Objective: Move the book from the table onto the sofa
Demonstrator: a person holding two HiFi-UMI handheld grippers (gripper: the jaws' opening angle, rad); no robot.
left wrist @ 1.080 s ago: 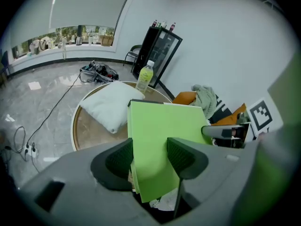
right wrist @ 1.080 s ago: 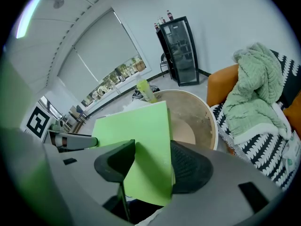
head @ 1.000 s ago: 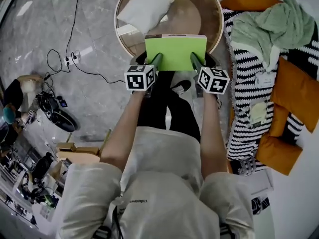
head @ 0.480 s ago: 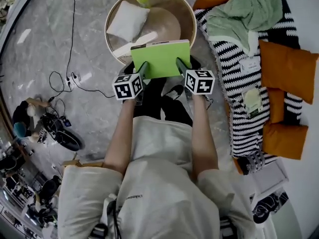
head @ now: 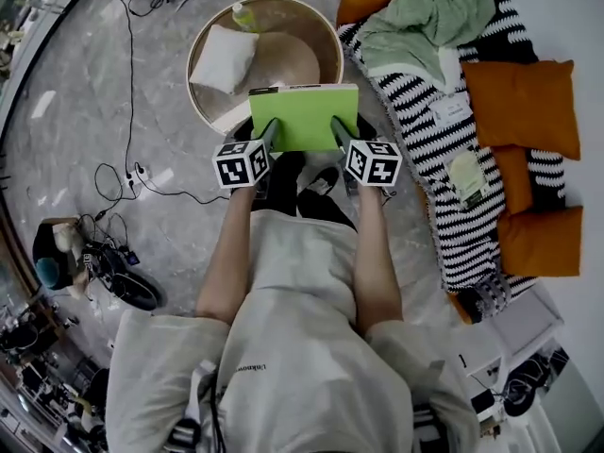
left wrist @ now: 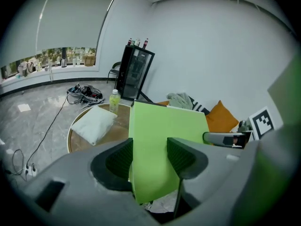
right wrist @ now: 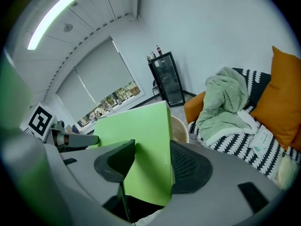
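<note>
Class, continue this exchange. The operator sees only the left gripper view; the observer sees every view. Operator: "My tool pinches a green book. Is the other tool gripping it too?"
Observer: Yes. The right tool is shut on the book, on its right side.
Operator: Where is the sofa from me?
Observer: On your right. In the head view the striped sofa runs alongside you.
Operator: What is lying on it?
Observer: A green blanket covers the far end. Nearer you, a white card and a pale packet lie on the stripes.
</note>
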